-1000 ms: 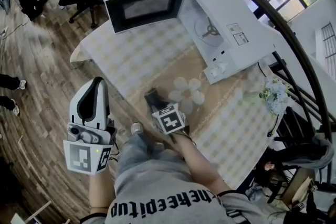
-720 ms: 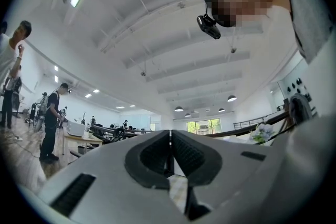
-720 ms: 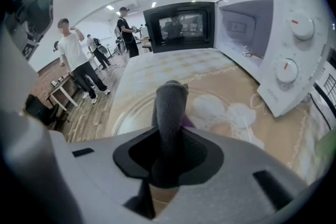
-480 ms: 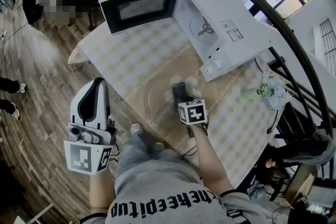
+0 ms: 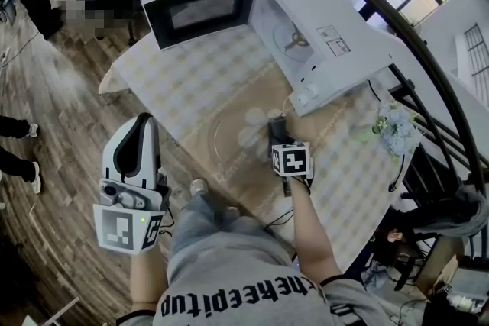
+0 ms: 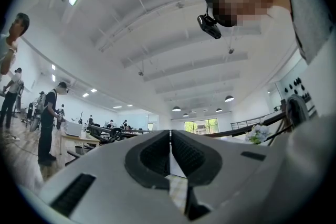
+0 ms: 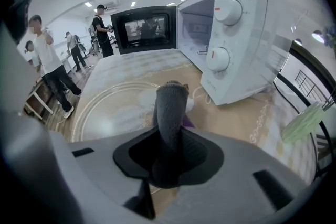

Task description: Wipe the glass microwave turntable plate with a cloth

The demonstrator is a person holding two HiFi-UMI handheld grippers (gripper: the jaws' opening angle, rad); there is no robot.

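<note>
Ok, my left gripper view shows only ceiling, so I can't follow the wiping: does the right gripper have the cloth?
Observer: Yes, the right gripper has its tongs shut on a dark grey cloth.
Operator: And the plate?
Observer: The glass plate lies on the table, before the open microwave.
Operator: Cloth over it?
Observer: Its tip is above the plate's right side, near the microwave.

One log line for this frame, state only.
right tool: shut on cloth | cloth tip: over plate | left tool: shut, empty, off table | microwave: door open
</note>
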